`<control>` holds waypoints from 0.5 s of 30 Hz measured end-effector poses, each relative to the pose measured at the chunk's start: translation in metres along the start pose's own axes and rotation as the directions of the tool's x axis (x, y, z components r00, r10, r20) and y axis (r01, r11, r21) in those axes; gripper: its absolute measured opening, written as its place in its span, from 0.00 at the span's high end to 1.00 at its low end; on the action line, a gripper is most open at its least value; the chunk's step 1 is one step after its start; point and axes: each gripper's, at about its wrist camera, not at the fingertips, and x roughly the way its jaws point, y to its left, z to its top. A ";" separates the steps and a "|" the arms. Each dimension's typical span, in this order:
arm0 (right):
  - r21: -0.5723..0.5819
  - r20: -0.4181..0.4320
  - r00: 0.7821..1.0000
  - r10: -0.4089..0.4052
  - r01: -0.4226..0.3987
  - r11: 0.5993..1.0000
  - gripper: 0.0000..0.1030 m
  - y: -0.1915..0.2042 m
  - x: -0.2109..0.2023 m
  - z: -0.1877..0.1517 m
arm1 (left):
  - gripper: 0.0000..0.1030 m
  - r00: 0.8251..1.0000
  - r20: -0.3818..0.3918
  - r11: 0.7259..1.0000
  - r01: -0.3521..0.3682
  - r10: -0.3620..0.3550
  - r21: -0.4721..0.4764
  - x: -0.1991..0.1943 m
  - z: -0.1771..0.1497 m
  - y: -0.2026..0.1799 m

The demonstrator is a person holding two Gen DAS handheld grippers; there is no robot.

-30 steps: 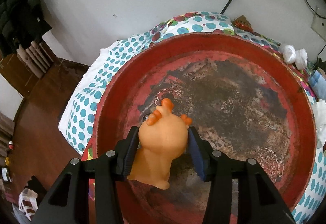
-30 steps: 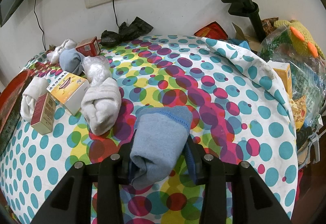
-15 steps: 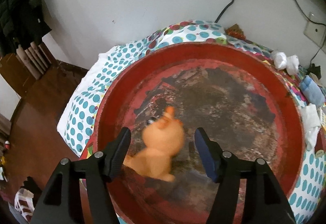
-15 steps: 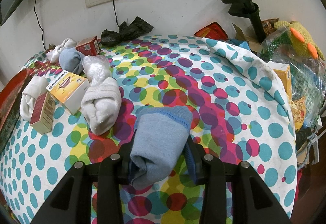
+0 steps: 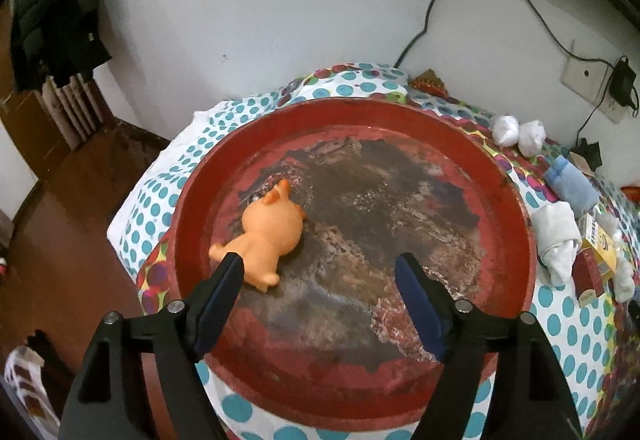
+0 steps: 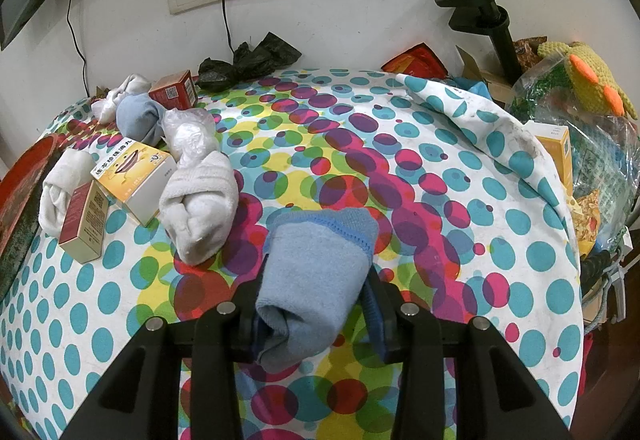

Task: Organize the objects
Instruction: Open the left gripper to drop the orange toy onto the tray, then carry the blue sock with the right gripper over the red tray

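Note:
An orange toy animal [image 5: 269, 236] lies on its side in the left part of a worn round red tray [image 5: 516, 240]. My left gripper [image 5: 318, 264] hovers above the tray, its jaws opening and nothing between them; the toy sits just past the left fingertip. My right gripper [image 6: 316, 280] is shut on a rolled light-blue sock [image 6: 316, 272] just over the dotted tablecloth [image 6: 440, 167]. To its left lie a rolled white sock [image 6: 200, 207], a yellow-and-white box [image 6: 134, 179], a red-and-tan box [image 6: 84, 220] and another white sock [image 6: 60, 187].
At the back left lie a second blue sock [image 6: 138, 117], a red box [image 6: 174, 89], a clear plastic wad [image 6: 190, 135] and a black bag [image 6: 248, 59]. A black clamp post [image 6: 488, 19], a knitted yellow toy [image 6: 588, 79] and bagged clutter crowd the right edge. The tray rim [image 6: 24, 175] shows far left.
The left gripper let go of the orange toy, which tipped onto its side in the tray, and the gripper drew back and up. The right gripper held still on the blue sock.

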 end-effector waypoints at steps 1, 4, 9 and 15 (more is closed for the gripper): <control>-0.002 0.000 1.000 -0.002 0.002 1.000 0.60 0.002 0.000 0.000 | 0.25 1.000 0.011 1.000 -0.013 0.013 -0.001 -0.001 -0.003 0.000; -0.002 0.000 1.000 -0.002 0.002 1.000 0.60 0.003 0.000 0.000 | 0.24 1.000 0.018 1.000 -0.008 0.008 0.004 -0.001 -0.010 -0.001; -0.004 0.001 1.000 -0.007 0.007 1.000 0.60 0.004 0.000 0.000 | 0.23 1.000 0.027 1.000 0.003 -0.004 0.020 0.002 -0.020 -0.003; -0.033 0.017 0.999 -0.042 0.043 0.999 0.63 0.004 -0.003 -0.001 | 0.18 0.997 0.074 0.997 -0.002 -0.004 0.078 -0.002 -0.026 -0.011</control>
